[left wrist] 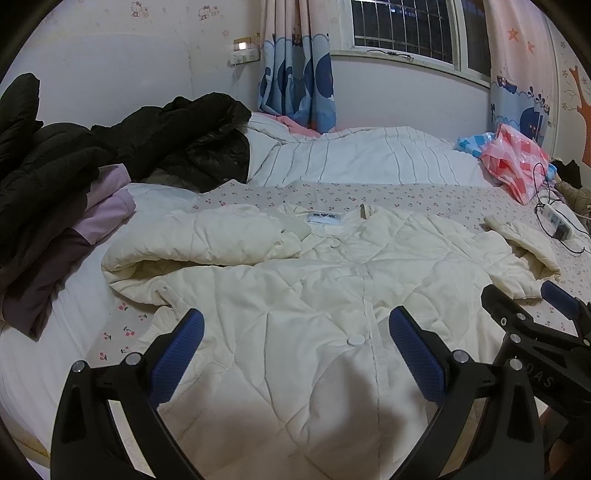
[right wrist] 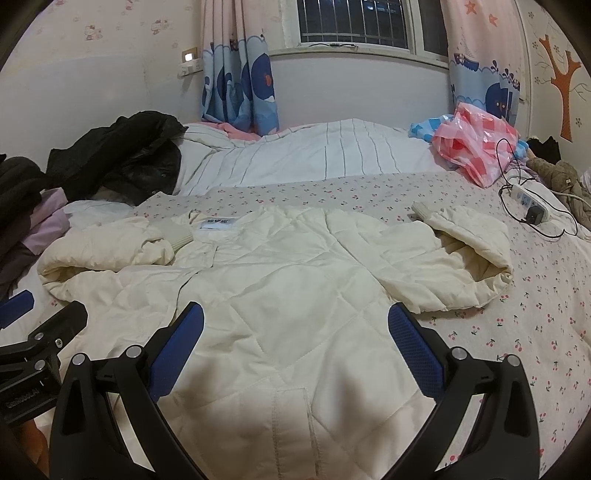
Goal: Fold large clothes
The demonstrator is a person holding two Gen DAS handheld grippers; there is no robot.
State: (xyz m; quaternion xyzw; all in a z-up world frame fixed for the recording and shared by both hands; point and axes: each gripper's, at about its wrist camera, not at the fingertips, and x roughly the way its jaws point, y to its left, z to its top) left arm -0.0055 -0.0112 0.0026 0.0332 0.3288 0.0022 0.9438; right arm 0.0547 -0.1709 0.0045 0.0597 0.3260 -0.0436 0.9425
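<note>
Cream quilted jacket [left wrist: 295,280] is spread flat on the bed [right wrist: 517,325], filling mid-frame beneath the left tool [left wrist: 295,343] and right tool [right wrist: 295,339], both spread wide, nothing held.

Cream quilted jacket [left wrist: 295,295] on cherry-print sheet [right wrist: 517,314]; black coats [left wrist: 110,147] beside.

A cherry-print sheet [right wrist: 517,295] covers the bed; behind it lies a striped white duvet [right wrist: 314,155]; a black coat [left wrist: 177,147] is heaped at far left above lilac clothing [left wrist: 110,206]; a pink checked plastic bag [right wrist: 476,144] sits far right, near a power strip [right wrist: 528,201]; whale-print curtains [left wrist: 295,74] flank the barred window [right wrist: 354,22].
</note>
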